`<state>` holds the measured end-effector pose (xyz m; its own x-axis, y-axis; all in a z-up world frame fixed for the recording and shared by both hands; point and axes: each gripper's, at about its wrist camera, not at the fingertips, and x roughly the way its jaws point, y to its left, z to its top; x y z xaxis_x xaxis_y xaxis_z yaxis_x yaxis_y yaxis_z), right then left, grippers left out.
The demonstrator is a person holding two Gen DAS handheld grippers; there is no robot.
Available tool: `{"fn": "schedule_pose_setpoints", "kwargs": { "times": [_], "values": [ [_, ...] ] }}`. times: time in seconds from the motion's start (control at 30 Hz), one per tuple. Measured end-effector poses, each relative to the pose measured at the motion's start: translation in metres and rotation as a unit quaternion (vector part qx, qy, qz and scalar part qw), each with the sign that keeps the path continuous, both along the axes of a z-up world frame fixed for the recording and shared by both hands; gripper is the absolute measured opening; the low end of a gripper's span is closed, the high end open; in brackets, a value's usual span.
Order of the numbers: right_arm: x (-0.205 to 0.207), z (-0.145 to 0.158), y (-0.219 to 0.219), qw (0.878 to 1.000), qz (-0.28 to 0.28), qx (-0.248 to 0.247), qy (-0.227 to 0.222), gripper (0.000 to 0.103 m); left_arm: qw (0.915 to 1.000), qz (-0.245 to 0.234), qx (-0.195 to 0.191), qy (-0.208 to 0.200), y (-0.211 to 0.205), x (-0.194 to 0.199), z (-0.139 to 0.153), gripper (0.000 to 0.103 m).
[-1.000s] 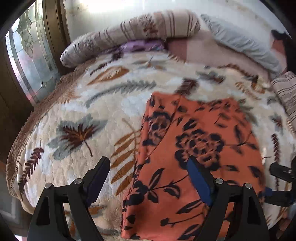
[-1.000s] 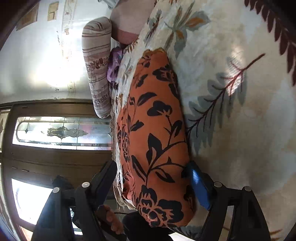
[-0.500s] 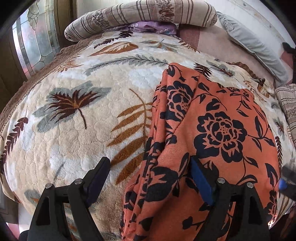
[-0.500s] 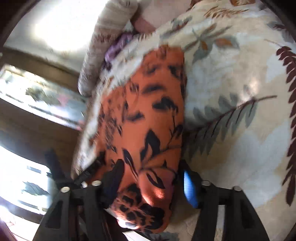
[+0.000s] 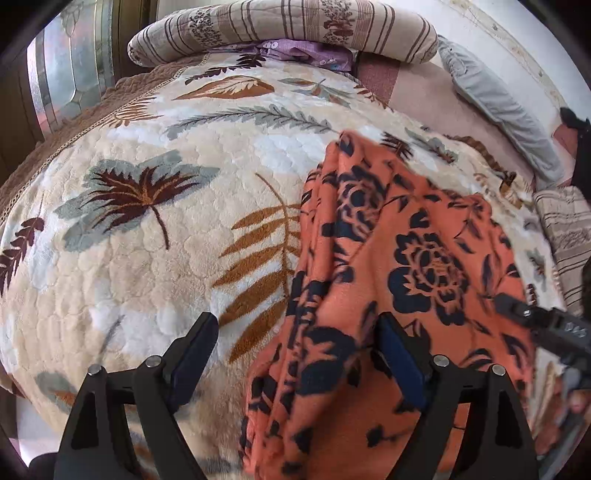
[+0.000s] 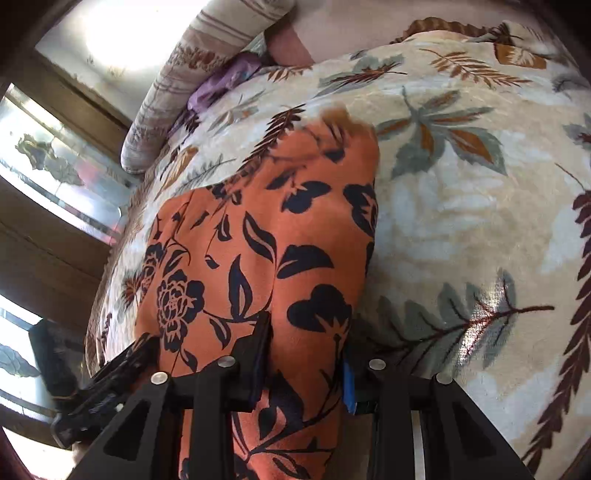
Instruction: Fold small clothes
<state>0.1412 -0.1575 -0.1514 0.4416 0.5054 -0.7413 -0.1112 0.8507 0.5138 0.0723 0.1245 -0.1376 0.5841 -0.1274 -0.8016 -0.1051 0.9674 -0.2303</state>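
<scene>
A bed covered by a cream leaf-patterned blanket [image 5: 155, 288] is seen from two wrist cameras. In the left wrist view, a glass-panelled door [image 5: 70, 70] stands at 10 o'clock, beyond the bed's left edge. A striped bolster pillow [image 5: 280, 26] lies across 12 o'clock, with a purple cloth [image 5: 306, 51] tucked beneath it.

The left gripper [image 5: 295, 354] is held with its jaws spread wide at 6 o'clock. One finger hangs over bare blanket, the other over the near left edge of the orange floral garment [image 5: 417, 266]; the cloth's bunched edge lies between them, not pinched. This placement is judged as readiness to take that corner.

The garment stretches from 6 o'clock toward 1 o'clock, its left side rucked into ridges. A grey pillow [image 5: 498, 99] lies at 2 o'clock, a second striped pillow [image 5: 565, 236] at 3 o'clock.

In the right wrist view, the right gripper [image 6: 303, 362] is closing on the orange floral garment [image 6: 266, 240] at 6 o'clock, with a thick fold of its near right edge between the jaws. The grip is judged to be for lifting that edge for a fold.

Open blanket lies left of the garment and beyond its far end, giving room to fold; the bed's near edge is close to both grippers.
</scene>
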Motion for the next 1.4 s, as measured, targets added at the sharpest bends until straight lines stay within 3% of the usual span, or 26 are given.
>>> {"fn": "schedule_pose_setpoints", "kwargs": {
  "times": [0.03,0.07,0.1,0.13,0.17,0.2,0.3,0.37,0.47,0.63,0.7,0.73,0.77,0.8,0.83,0.87,0.9,1.1,1.23,1.33,1.4],
  "values": [
    [0.0,0.002,-0.002,1.0,-0.001,0.006,-0.004,0.037,0.9998,0.0,-0.003,-0.019,0.003,-0.006,0.009,0.086],
    [-0.002,0.004,-0.002,1.0,-0.003,0.005,-0.007,0.046,0.9994,0.0,0.001,-0.034,0.005,-0.012,0.016,0.086],
    [-0.002,0.004,-0.004,1.0,-0.004,0.004,-0.007,0.069,0.9995,-0.002,0.011,-0.03,0.007,-0.015,0.016,0.086],
    [-0.004,0.005,-0.004,1.0,0.002,0.009,-0.003,0.078,0.9999,0.0,0.016,-0.004,0.011,-0.014,0.005,0.075],
    [-0.004,0.006,-0.003,1.0,0.009,0.013,-0.005,0.079,0.9992,-0.003,-0.011,0.039,0.017,-0.011,-0.015,0.07],
    [-0.019,0.01,-0.007,1.0,0.01,0.016,-0.011,0.079,0.9985,-0.001,-0.038,0.04,0.023,-0.013,-0.024,0.071],
    [-0.019,0.017,-0.016,0.999,-0.014,0.04,-0.022,0.079,0.9993,-0.005,-0.017,0.033,0.017,-0.02,-0.011,0.067],
    [-0.019,0.02,-0.021,0.997,-0.034,0.057,-0.027,0.079,0.9985,-0.008,-0.035,0.041,0.017,-0.022,-0.004,0.066],
    [-0.017,0.027,-0.025,0.995,-0.048,0.08,-0.034,0.079,0.9979,-0.016,-0.062,0.012,0.022,-0.022,0.022,0.066],
    [-0.025,0.036,-0.027,0.992,-0.043,0.107,-0.049,0.079,0.9958,-0.047,-0.079,-0.01,0.02,0.036,0.057,0.071],
    [-0.027,0.033,-0.026,0.991,-0.039,0.114,-0.048,0.079,0.9916,-0.063,-0.111,0.021,0.016,0.074,0.05,0.071],
    [-0.03,0.031,-0.03,0.991,-0.037,0.118,-0.045,0.079,0.9926,-0.056,-0.104,0.028,0.014,0.088,0.044,0.071],
    [-0.032,0.028,-0.031,0.991,-0.037,0.122,-0.042,0.079,0.9958,-0.053,-0.067,0.031,0.01,0.101,0.036,0.07],
    [-0.034,0.026,-0.033,0.991,-0.039,0.123,-0.04,0.079,0.9974,-0.038,-0.024,0.056,0.01,0.113,0.019,0.06],
    [-0.035,0.022,-0.036,0.991,-0.042,0.125,-0.036,0.079,0.9946,-0.016,-0.04,0.094,0.018,0.118,-0.001,0.057],
    [-0.037,0.019,-0.039,0.99,-0.045,0.128,-0.029,0.079,0.9902,0.004,-0.095,0.103,0.031,0.117,-0.015,0.059],
    [-0.039,0.017,-0.043,0.99,-0.047,0.131,-0.026,0.079,0.9898,0.01,-0.115,0.083,0.037,0.11,-0.014,0.059],
    [-0.056,0.022,-0.052,0.986,-0.048,0.156,-0.035,0.079,0.9961,0.002,-0.077,0.042,0.031,0.057,0.021,0.059],
    [-0.073,0.026,-0.043,0.982,-0.035,0.183,-0.033,0.079,0.9978,-0.022,-0.061,0.013,0.025,0.009,0.039,0.068],
    [-0.09,0.016,-0.039,0.979,-0.039,0.198,-0.016,0.079,0.9986,-0.031,-0.041,0.009,0.018,-0.016,0.03,0.072],
    [-0.1,0.003,-0.038,0.978,-0.047,0.202,0.006,0.079,0.9981,-0.016,0.008,0.059,0.016,-0.018,0.001,0.072]
  ]
}}
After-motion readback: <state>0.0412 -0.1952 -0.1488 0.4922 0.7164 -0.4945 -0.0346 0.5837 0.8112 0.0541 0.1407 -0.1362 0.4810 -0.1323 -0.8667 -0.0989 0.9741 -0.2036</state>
